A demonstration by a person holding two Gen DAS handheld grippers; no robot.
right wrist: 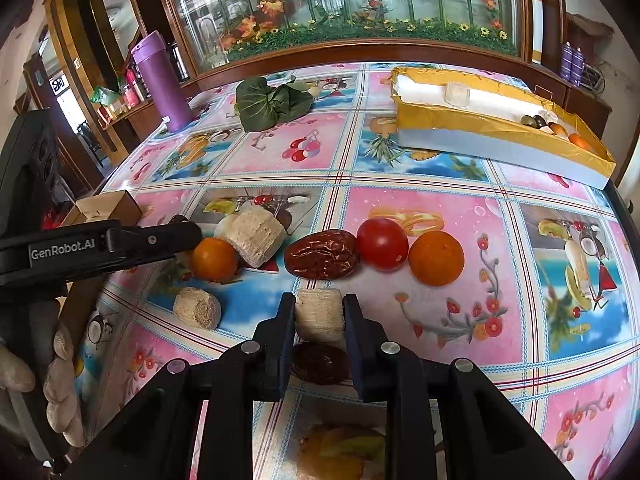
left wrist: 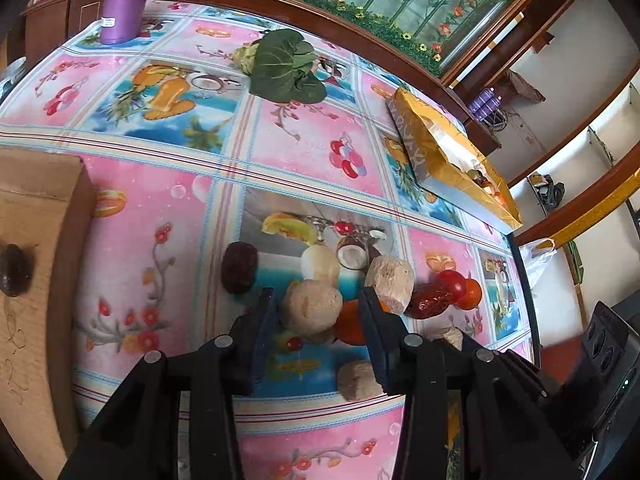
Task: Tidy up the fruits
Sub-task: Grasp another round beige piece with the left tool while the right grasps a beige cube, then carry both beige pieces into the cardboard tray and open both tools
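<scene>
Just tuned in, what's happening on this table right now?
A person is sorting fruit on a fruit-print tablecloth with two handheld grippers. The right gripper is closed on a pale beige cylindrical chunk, with a dark red wrinkled date lying just below it. The left gripper is open around a round beige chunk but has not closed. A red tomato, two oranges and another date still lie loose. The yellow-lined tray at the far right already holds a few small pieces.
</scene>
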